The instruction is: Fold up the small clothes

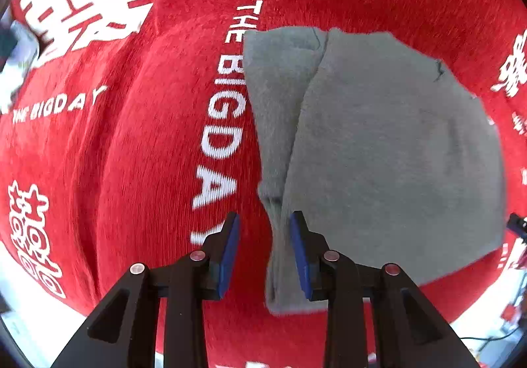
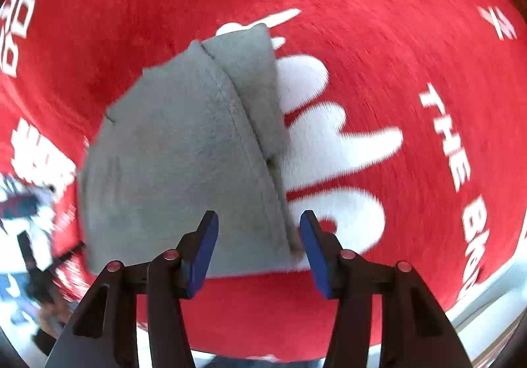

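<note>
Grey cloth (image 1: pixel 378 154), a small fleecy piece already doubled over itself, lies flat on a red blanket (image 1: pixel 131 154) printed with white lettering, which covers the surface. From the left wrist camera it fills the right half of the view, its long axis running from near the gripper away toward the top of the picture, with a narrower under-layer showing along its left edge. The left gripper (image 1: pixel 263 229) points down at the near left corner: a strip of that corner sits between the blue pads, close against the right one, but the jaws stand partly apart and do not pinch it. From the right wrist camera the same cloth (image 2: pixel 181 154) spreads up and to the left, its folded edge slanting from the far top down to a near corner beside the right gripper (image 2: pixel 258 226). That gripper's jaws are wider apart, the near hem lying below and between them, nothing clamped. Both grippers therefore hang over the near end, one at each corner, about equally close. I judge the next fold would carry this near end away along the long axis.
</note>
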